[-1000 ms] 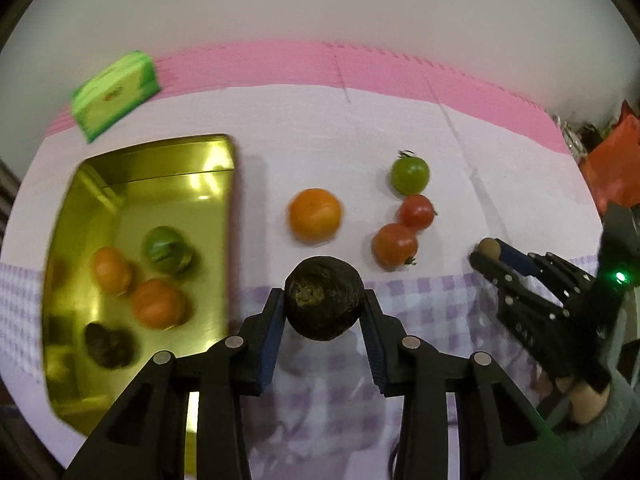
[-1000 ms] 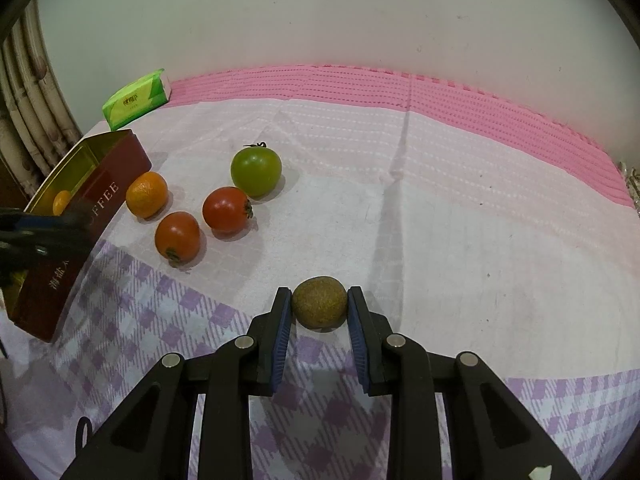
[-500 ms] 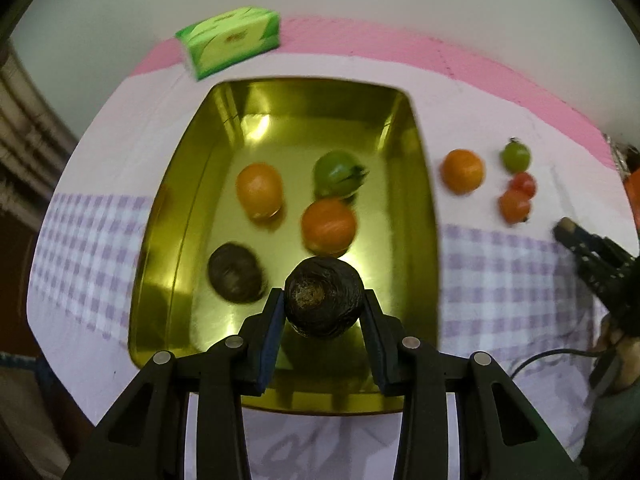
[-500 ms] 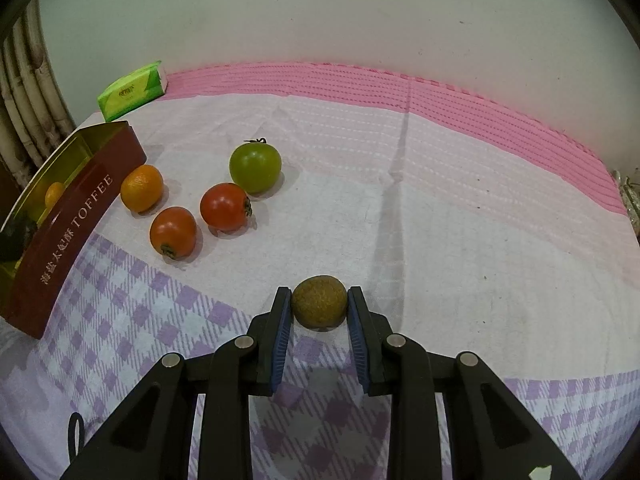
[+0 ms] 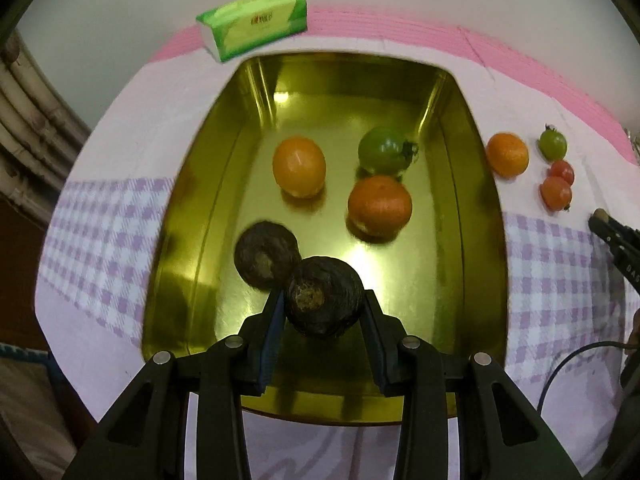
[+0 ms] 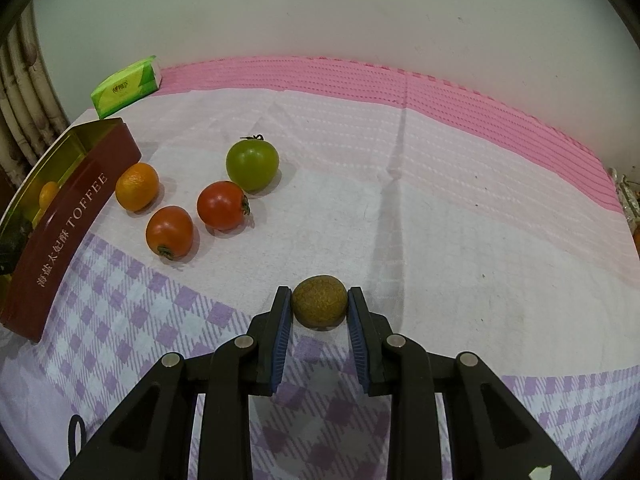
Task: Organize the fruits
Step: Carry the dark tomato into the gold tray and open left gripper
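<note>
My left gripper (image 5: 323, 308) is shut on a dark brown round fruit (image 5: 323, 295) and holds it above the near end of the gold tin (image 5: 192, 184). The tin holds another dark fruit (image 5: 266, 258), two oranges (image 5: 299, 166) (image 5: 379, 205) and a green tomato (image 5: 383, 150). My right gripper (image 6: 319, 306) is shut on a brownish-green kiwi (image 6: 319, 300) low over the cloth. An orange (image 6: 137, 186), two red tomatoes (image 6: 170, 232) (image 6: 222, 205) and a green tomato (image 6: 252, 163) lie on the cloth beside the tin (image 6: 64, 220).
A green tissue pack (image 5: 254, 24) lies behind the tin, near the wall; it also shows in the right wrist view (image 6: 125, 90). A black cable (image 5: 568, 364) lies on the cloth at the right. The right gripper's fingers (image 5: 614, 236) show at the left view's right edge.
My left gripper has carried the dark fruit leftward from the cloth to over the tin and lowered toward its near end. My right gripper has stayed nearly still with the kiwi.
</note>
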Demonstrator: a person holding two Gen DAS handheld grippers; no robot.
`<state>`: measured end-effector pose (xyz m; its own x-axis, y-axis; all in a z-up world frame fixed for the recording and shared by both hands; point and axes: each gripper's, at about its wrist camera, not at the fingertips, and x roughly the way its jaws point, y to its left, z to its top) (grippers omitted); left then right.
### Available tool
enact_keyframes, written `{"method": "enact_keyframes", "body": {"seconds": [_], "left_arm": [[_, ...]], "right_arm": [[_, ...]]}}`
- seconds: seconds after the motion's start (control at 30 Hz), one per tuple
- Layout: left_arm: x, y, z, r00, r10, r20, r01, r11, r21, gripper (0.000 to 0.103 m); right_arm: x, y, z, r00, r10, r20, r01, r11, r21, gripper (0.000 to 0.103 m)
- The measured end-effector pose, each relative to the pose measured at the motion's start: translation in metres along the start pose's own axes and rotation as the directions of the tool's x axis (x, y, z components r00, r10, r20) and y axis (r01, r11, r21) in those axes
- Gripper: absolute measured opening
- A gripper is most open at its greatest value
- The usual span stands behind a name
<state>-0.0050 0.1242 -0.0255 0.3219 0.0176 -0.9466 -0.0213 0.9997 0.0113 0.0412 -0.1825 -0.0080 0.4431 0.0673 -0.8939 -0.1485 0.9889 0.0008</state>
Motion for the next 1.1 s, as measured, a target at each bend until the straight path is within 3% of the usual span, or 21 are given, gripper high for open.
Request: {"method": "enact_keyframes", "body": {"seconds": [0.5, 0.93, 1.1], "left_arm": [[0.003, -0.03, -0.022, 0.999, -0.037, -0.019, 0.037, 0.999, 0.012, 0.039], [0.002, -0.028, -0.006, 0.998, -0.057, -0.021, 0.057, 0.998, 0.022, 0.04], [-0.009, -0.023, -0.001, 0.998, -0.056, 0.011, 0.056, 0.998, 0.023, 0.052]], "right_arm": [[0.001, 0.0, 0.0, 1.0, 0.0, 0.0, 0.0, 1.0, -0.003, 0.026], [0.001, 0.0, 0.0, 1.0, -0.006, -0.008, 0.006, 1.0, 0.002, 0.026], [0.001, 0.001, 0.002, 1.0, -0.013, -0.02, 0.013, 1.0, 0.0, 0.026]]}}
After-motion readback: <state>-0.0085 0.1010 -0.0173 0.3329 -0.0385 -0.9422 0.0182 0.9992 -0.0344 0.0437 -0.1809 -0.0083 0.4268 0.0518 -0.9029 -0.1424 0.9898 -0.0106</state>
